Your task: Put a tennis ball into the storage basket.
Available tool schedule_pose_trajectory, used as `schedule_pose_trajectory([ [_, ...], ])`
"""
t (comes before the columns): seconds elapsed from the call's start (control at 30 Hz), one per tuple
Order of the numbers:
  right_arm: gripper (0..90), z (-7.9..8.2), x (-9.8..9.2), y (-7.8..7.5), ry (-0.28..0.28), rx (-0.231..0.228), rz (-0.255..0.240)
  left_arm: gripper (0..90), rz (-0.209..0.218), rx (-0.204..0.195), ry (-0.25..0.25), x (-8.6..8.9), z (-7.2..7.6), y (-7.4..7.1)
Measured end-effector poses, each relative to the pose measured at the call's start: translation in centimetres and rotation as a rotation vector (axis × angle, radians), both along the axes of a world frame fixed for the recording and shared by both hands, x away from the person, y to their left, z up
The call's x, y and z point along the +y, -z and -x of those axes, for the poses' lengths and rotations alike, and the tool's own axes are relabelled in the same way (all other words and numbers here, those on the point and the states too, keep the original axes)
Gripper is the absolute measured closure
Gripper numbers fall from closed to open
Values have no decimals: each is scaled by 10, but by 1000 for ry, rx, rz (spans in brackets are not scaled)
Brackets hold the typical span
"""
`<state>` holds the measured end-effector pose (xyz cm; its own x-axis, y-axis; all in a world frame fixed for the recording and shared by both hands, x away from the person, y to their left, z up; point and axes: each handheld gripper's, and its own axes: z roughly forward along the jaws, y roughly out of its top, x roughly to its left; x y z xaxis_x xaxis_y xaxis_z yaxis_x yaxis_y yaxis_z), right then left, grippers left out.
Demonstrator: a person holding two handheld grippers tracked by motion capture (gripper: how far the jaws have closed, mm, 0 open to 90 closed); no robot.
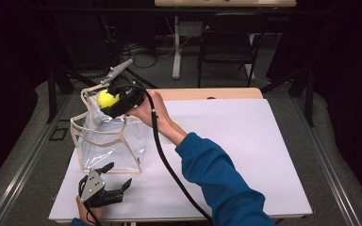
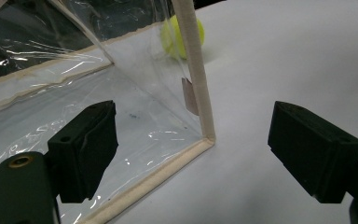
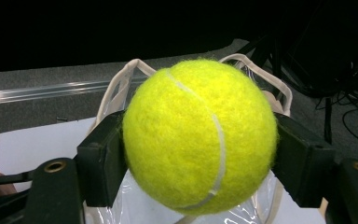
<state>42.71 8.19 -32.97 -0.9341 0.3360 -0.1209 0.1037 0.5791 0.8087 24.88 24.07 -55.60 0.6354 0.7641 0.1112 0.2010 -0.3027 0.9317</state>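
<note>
Resting low at the near left corner of the tabletop, the left gripper (image 1: 114, 179) has its jaws spread and pinches nothing; in its own view the near corner of the clear bag (image 2: 121, 126) stands between them, untouched. The bag stands upright along the left edge of the tabletop (image 1: 245, 141), its mouth open upward and its cream trim loosely held. Above that mouth the right gripper (image 1: 109, 101) pinches a tennis ball (image 3: 199, 135) squarely between both jaws, clear of the bag walls. A second ball (image 2: 182, 36) lies on the tabletop just behind the bag, toward the middle. Judgement: the step in hand appears to be loading the held ball into the bag. The next move calls for lowering it past the rim before release.
</note>
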Motion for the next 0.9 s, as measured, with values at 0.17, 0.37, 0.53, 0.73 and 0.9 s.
schedule_pose_trajectory([
  [0.17,264,1,6,2,-4,10,10,159,0,1,2,1,0,0],
  [0.37,264,0,11,3,-6,19,33,158,-5,2,3,0,-1,0],
  [0.53,264,0,15,4,-15,32,59,159,-6,5,5,0,0,0],
  [0.73,264,1,21,7,-19,39,84,158,-7,5,5,0,0,0],
  [0.9,263,1,25,12,-27,48,102,158,-2,5,5,0,0,0],
])
